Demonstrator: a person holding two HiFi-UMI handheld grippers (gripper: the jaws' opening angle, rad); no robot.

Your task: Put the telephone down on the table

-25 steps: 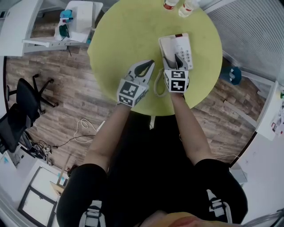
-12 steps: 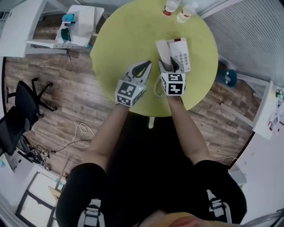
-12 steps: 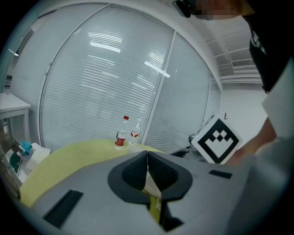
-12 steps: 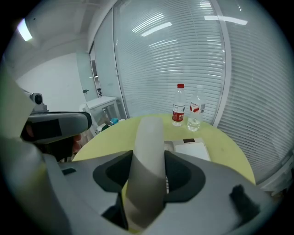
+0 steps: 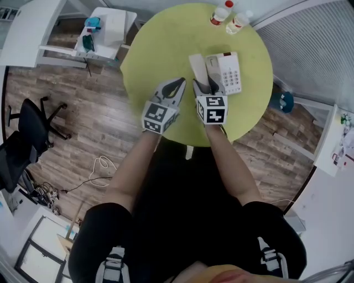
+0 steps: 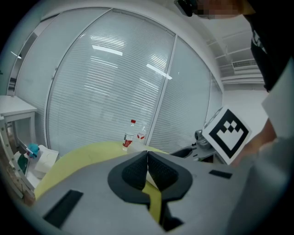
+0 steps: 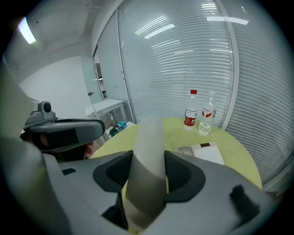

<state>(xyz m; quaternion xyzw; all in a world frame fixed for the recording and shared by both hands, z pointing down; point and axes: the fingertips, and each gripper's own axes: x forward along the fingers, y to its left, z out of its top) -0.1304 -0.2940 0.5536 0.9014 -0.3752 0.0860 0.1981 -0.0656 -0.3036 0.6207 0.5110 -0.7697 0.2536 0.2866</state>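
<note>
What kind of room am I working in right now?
Most likely an office or small meeting room: a desk telephone on a round yellow-green table, a black swivel chair on the wood floor, and glass walls with blinds.

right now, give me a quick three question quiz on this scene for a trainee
1. True or false: the left gripper is shut with nothing in it.
2. What does the right gripper grip? A) a pen B) the handset C) a cup
3. How many bottles stand at the far edge of the table?

Key: 1 true; 2 B; 3 two.
</note>
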